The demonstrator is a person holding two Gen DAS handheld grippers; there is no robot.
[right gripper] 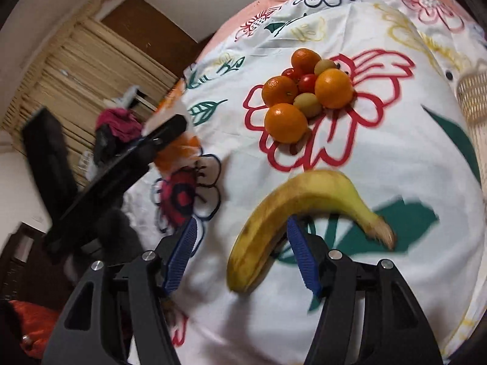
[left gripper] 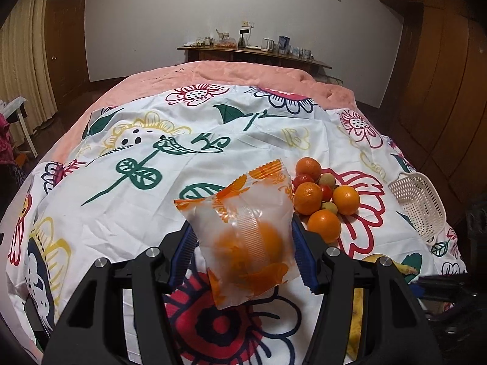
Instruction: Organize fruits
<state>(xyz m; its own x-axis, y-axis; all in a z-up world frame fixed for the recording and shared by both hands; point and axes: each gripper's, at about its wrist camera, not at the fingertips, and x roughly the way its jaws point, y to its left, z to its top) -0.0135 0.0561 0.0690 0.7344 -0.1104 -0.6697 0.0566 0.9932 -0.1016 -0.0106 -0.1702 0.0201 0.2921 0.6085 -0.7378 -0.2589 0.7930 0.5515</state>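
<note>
Clamped between the blue pads of the left gripper (left gripper: 243, 249), low in the centre of the left wrist view: a frosted plastic packet (left gripper: 243, 228) with orange print, one orange fruit blurred inside, packet tilted and lifted off the cloth. Spread apart at the bottom of the right wrist view, the right gripper (right gripper: 242, 243), blue fingers (right gripper: 182, 252) wide, nothing pinched. Just ahead of them, lower centre, a yellow banana (right gripper: 292, 210) lying on the flowered sheet (right gripper: 380, 158); right pad close against its inner curve, contact impossible to tell through the motion blur. Farther up, centre of that view, a tight heap of fruit (right gripper: 304, 94): four oranges, small red tomatoes and pale yellowish round fruits, all touching, sitting on a red flower outline. Same heap just right of the packet in the left wrist view. At the right edge, a white perforated basket (left gripper: 420, 203), tipped on the cloth, well apart from the heap. Beyond the sheet, a pink blanket (left gripper: 243, 73); farthest back, upper centre, a wooden sideboard (left gripper: 252, 53) crowded with small jars and cups against a white wall.
</note>
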